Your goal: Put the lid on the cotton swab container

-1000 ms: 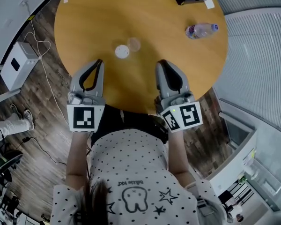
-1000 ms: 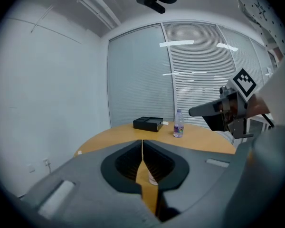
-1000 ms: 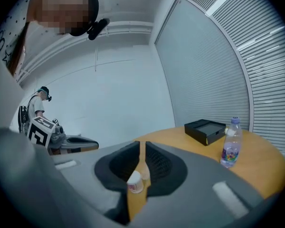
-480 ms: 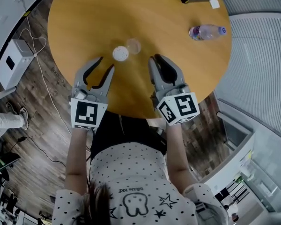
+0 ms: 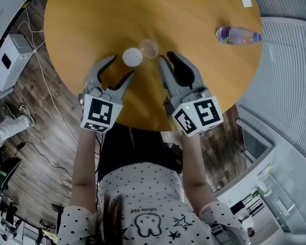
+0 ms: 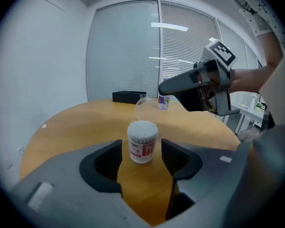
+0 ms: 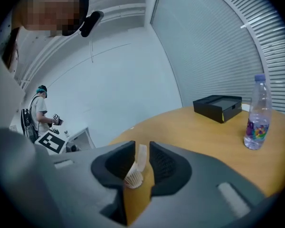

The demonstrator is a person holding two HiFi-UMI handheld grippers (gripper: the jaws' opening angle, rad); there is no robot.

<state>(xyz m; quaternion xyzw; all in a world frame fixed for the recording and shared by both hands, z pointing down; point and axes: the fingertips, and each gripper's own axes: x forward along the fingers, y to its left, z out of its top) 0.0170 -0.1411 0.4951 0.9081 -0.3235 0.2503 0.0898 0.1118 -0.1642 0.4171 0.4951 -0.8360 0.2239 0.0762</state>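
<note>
Approach step: left gripper [image 5: 121,68] and right gripper [image 5: 168,58] reach in, jaws opening, empty. Next, likely: grasp the lid [image 5: 149,48] at the swab container's [image 5: 132,57] two o'clock.

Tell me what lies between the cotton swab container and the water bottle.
In the head view, the clear lid lies just beside the cotton swab container, toward the water bottle; the rest of that stretch is bare wooden tabletop.

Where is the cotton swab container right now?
In the head view the cotton swab container stands on the table just ahead of the left gripper, whose jaws are opening, with the clear lid on its right.
</note>
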